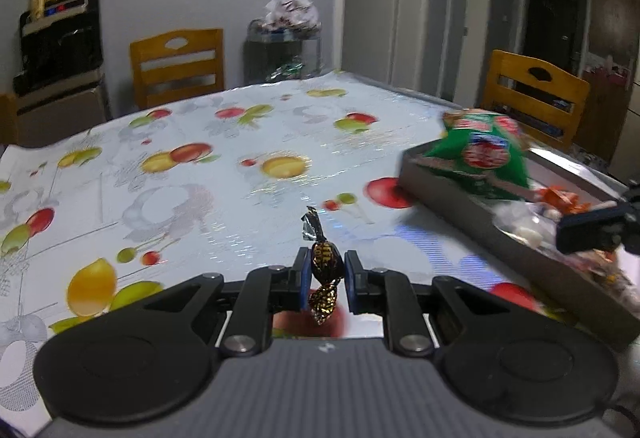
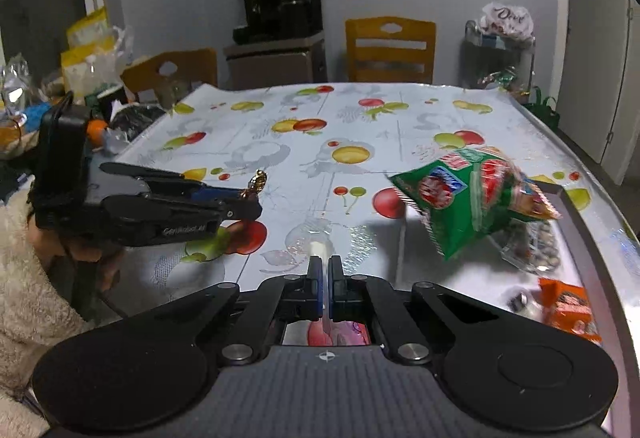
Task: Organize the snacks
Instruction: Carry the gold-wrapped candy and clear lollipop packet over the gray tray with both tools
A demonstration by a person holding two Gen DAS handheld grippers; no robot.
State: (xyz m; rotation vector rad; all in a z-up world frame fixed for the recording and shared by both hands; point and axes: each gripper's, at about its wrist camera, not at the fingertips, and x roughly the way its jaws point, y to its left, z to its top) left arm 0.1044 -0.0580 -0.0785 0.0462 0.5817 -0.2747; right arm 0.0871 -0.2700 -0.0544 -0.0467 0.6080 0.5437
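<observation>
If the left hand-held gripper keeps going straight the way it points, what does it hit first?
Probably only the tablecloth: the left hand-held gripper, shut on a candy, points down at bare cloth. The tray lies off to its right. Depth is unclear.

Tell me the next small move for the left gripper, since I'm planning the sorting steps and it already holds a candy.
Probably carry the wrapped candy rightward toward the tray and release it there. The left gripper is shut on it above the tablecloth, while the tray already holds a green snack bag and orange sweets.
</observation>
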